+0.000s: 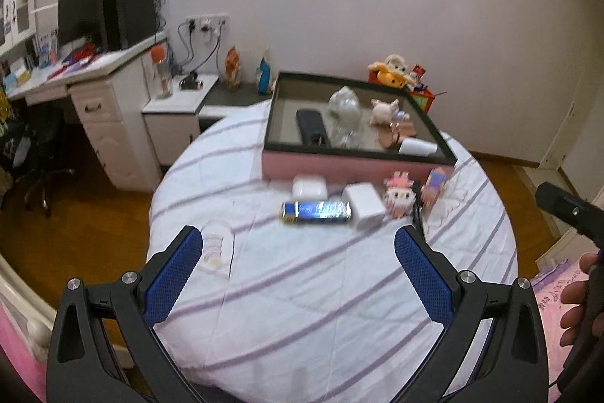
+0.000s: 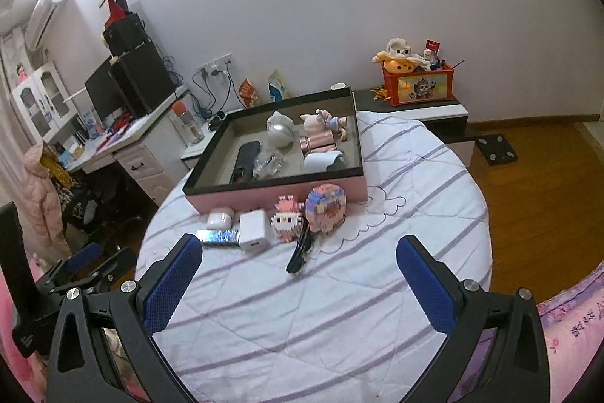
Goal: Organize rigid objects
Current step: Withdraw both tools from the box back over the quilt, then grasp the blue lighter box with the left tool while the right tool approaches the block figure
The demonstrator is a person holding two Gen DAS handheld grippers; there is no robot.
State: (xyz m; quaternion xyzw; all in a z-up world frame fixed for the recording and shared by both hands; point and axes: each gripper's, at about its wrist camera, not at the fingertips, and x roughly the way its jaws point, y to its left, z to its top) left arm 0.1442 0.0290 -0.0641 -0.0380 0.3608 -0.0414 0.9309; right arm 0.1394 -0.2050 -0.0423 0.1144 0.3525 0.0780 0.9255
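Hovering above the striped bedcover (image 2: 302,308), both grippers hold their fingers (image 1: 173,274) spread.

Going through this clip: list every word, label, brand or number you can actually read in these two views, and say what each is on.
None can be read outright.
Shiny blue bar: print on its wrapper, blurred.
Purple bedding: embroidered characters, distorted and not legible.
Orange crate: a cartoon picture, no readable text.
Red tag above the crate: markings too small.
Snack bags by the wall: print too small.
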